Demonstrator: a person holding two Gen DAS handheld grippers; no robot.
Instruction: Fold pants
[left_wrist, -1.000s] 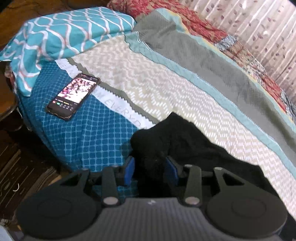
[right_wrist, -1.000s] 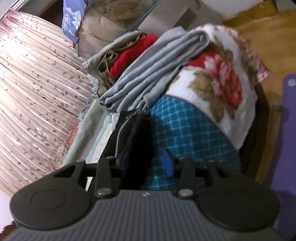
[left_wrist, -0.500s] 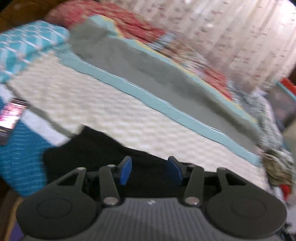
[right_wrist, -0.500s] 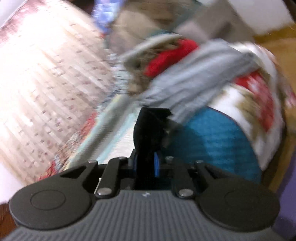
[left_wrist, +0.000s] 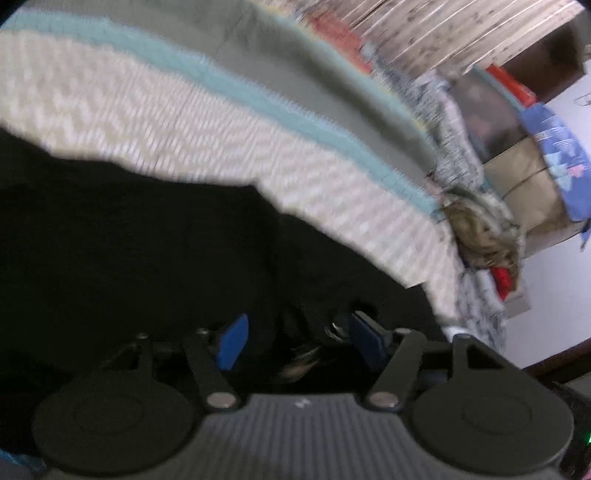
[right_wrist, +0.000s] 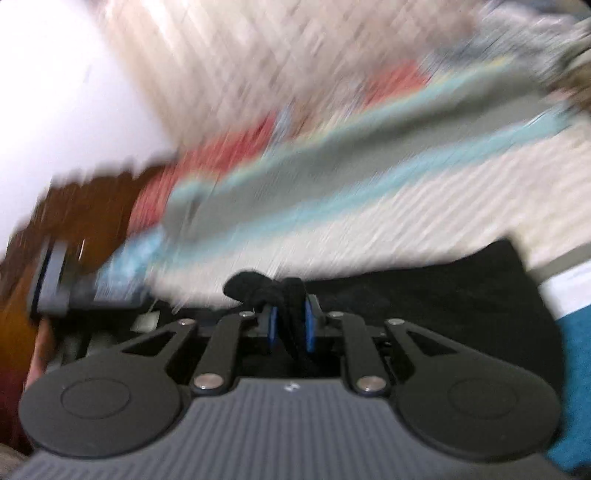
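I see my right hand-held gripper (right_wrist: 290, 326) pinching the pants (right_wrist: 424, 295); my left hand-held gripper (left_wrist: 295, 341), just opening, stands spread over them on the bed (left_wrist: 184, 140).

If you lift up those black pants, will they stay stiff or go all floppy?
Probably floppy: the black pants bunch into a soft wad where the right hand-held gripper pinches them. They likely drape rather than hold shape, since they lie in loose folds on the bedspread. They probably won't slip out easily, as the cloth is squeezed between the blue pads.
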